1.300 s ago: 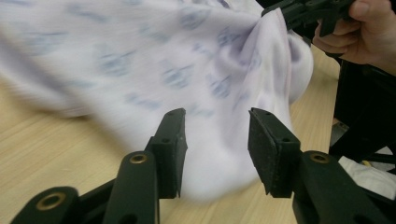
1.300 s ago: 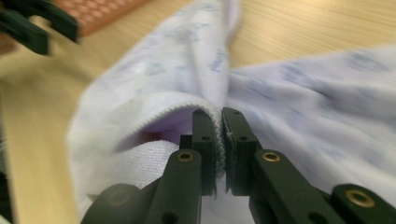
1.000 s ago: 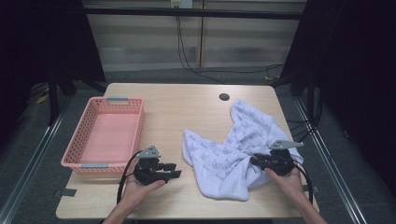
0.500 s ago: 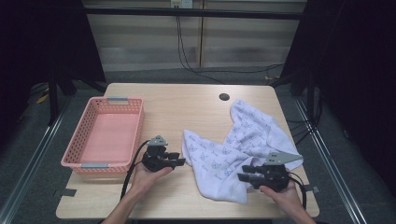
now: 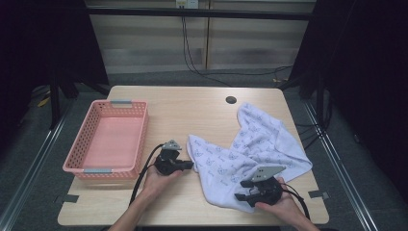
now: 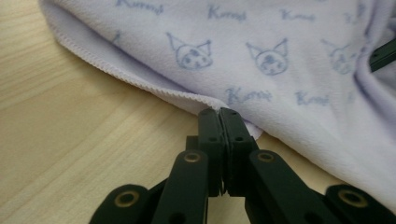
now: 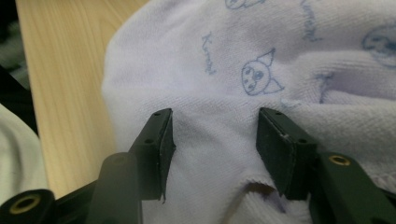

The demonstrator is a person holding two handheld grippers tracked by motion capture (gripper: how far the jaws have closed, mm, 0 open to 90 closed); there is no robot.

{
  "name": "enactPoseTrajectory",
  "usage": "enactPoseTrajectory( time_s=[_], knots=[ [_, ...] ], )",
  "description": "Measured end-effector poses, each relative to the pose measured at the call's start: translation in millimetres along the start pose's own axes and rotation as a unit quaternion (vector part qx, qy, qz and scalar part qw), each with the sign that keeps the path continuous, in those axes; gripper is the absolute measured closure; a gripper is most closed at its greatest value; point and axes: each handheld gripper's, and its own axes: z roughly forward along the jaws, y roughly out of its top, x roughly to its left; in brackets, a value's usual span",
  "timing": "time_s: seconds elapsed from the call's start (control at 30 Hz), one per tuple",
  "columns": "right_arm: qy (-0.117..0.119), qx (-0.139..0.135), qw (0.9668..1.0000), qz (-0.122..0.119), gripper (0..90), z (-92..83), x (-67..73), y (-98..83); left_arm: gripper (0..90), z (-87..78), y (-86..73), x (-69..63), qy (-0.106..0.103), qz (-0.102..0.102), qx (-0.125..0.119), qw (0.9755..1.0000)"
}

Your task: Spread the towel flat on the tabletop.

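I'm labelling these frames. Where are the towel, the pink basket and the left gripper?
towel (image 5: pixel 262 139): high view, middle of its spread cloth.
pink basket (image 5: pixel 142 137): high view, right wall.
left gripper (image 6: pixel 219 112): left gripper view, tips of its closed jaws at the towel's hem.

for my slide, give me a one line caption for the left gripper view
Left gripper with its jaws shut on the hemmed edge of a lilac printed towel on a wooden table.
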Motion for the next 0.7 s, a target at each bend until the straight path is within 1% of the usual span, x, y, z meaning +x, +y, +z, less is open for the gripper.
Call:
enactPoseTrajectory(
  time_s=[0.03,0.07,0.1,0.13,0.17,0.2,0.23,0.27,0.3,0.33,0.37,0.4,0.43,0.47,0.5,0.53,0.57,0.6,0.63,0.67,0.7],
  knots=[
    [-0.009,0.004,0.9999,0.001,78.4,-1.7,-0.5,-0.2,89.4,-9.3,2.1,0.0,-0.005,-0.010,-0.025,0.9996],
    [-0.004,0.006,0.9999,0.008,87.0,-2.6,-2.5,-0.5,89.5,-14.8,3.4,-0.3,-0.010,-0.007,-0.033,0.9994],
    [-0.004,0.006,0.9999,0.008,87.0,-2.6,-2.5,-0.5,89.4,-14.8,3.4,-0.3,-0.010,-0.007,-0.033,0.9994],
    [-0.001,0.008,0.9999,0.012,88.4,-3.4,-4.3,-0.9,89.4,-20.3,4.3,-1.2,-0.007,-0.006,-0.043,0.9991],
    [-0.001,0.000,0.9998,0.019,89.6,-6.8,-7.7,0.4,89.5,-31.5,5.5,-2.5,-0.013,-0.005,-0.059,0.9982],
    [0.001,-0.014,0.9994,0.032,89.9,-11.4,-10.6,1.8,89.5,-31.5,5.5,-2.5,-0.013,-0.005,-0.059,0.9982],
    [-0.002,-0.031,0.9986,0.042,90.0,-17.3,-14.1,3.5,89.5,-42.6,6.2,-3.4,-0.013,-0.007,-0.076,0.9970],
    [-0.002,-0.031,0.9986,0.042,90.0,-17.3,-14.1,3.5,89.5,-42.6,6.2,-3.4,-0.013,-0.007,-0.076,0.9970],
    [-0.014,-0.058,0.9967,0.055,90.0,-30.5,-21.9,6.0,89.5,-52.9,6.2,-4.4,-0.010,-0.010,-0.090,0.9959],
    [-0.014,-0.058,0.9967,0.055,90.0,-30.5,-21.9,6.0,89.5,-52.9,6.2,-4.4,-0.010,-0.010,-0.090,0.9959],
    [-0.033,-0.065,0.9957,0.057,90.0,-36.5,-26.2,6.4,89.5,-58.3,6.0,-4.6,-0.011,-0.011,-0.094,0.9954],
    [-0.047,-0.082,0.9926,0.076,90.0,-48.2,-39.1,5.3,89.5,-68.2,4.7,-6.7,-0.005,-0.009,-0.096,0.9953],
    [-0.064,-0.087,0.9908,0.081,90.0,-53.6,-45.4,4.9,89.5,-72.3,3.8,-7.9,-0.004,-0.004,-0.093,0.9957],
    [-0.071,-0.093,0.9893,0.087,90.0,-58.2,-52.2,4.8,89.5,-75.7,2.1,-9.7,-0.005,-0.001,-0.089,0.9960],
    [-0.081,-0.100,0.9874,0.092,90.0,-61.9,-58.5,4.9,89.5,-75.7,2.1,-9.7,-0.005,-0.001,-0.089,0.9960],
    [-0.081,-0.100,0.9874,0.092,90.0,-61.9,-58.5,4.9,89.5,-78.6,-0.6,-11.3,-0.005,0.000,-0.088,0.9961],
    [-0.095,-0.104,0.9853,0.096,90.0,-65.4,-69.5,6.4,89.4,-80.6,-8.1,-15.0,-0.008,0.001,-0.071,0.9974],
    [-0.101,-0.103,0.9844,0.100,90.0,-64.4,-73.8,6.7,89.4,-80.6,-8.1,-15.0,-0.008,0.001,-0.071,0.9974],
    [-0.101,-0.103,0.9844,0.100,90.0,-64.4,-73.8,6.7,89.4,-79.2,-12.9,-17.3,-0.010,0.006,-0.059,0.9982],
    [-0.095,-0.099,0.9849,0.105,90.0,-61.2,-78.4,5.9,89.3,-77.2,-18.2,-19.5,-0.008,0.007,-0.045,0.9989],
    [-0.095,-0.091,0.9855,0.107,89.6,-56.4,-81.1,4.4,89.0,-75.0,-23.7,-20.5,-0.001,0.006,-0.033,0.9994]
  ],
)
